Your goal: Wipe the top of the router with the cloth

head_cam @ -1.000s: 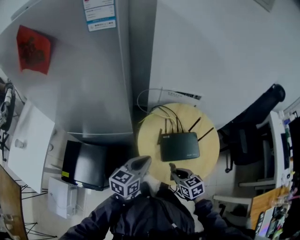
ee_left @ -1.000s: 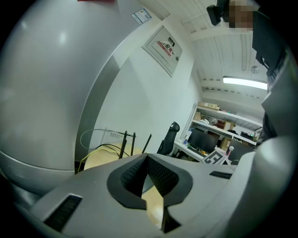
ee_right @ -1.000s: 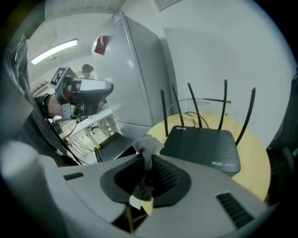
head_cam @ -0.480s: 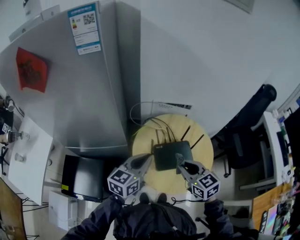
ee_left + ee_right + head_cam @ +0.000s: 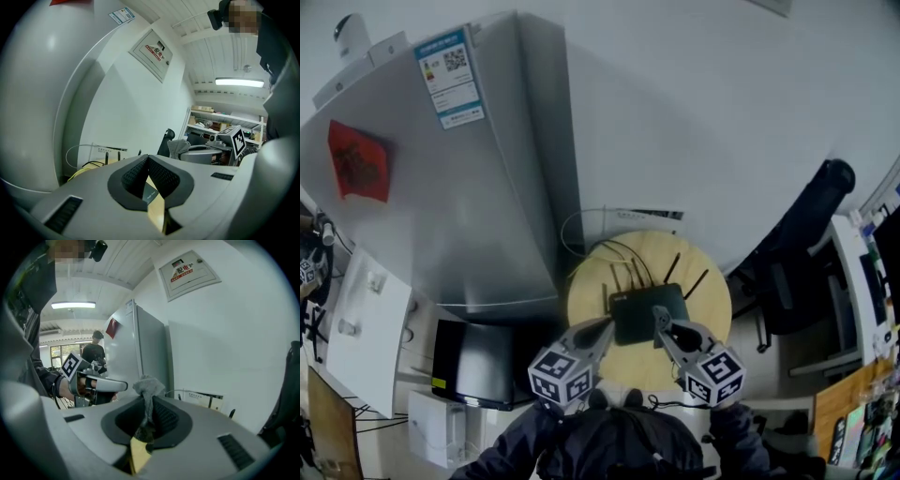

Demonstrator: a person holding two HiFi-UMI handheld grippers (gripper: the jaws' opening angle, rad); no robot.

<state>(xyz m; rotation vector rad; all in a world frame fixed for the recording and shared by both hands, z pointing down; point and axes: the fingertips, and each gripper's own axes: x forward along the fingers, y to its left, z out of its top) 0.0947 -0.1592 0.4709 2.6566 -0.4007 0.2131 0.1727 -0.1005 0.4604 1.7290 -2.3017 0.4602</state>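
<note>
Two sets of jaws are pressed together, the right gripper pinching the grey cloth and the left gripper empty, both at the near edge of the router, which lies mid round table, long axis sideways, antennas toward the far edge.

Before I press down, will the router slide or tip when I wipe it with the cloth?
Likely slide rather than tip: the router is a low flat box lying on a smooth wooden table. Its rear cables may tug it back. The cloth looks crumpled and soft, so it may bunch.
</note>
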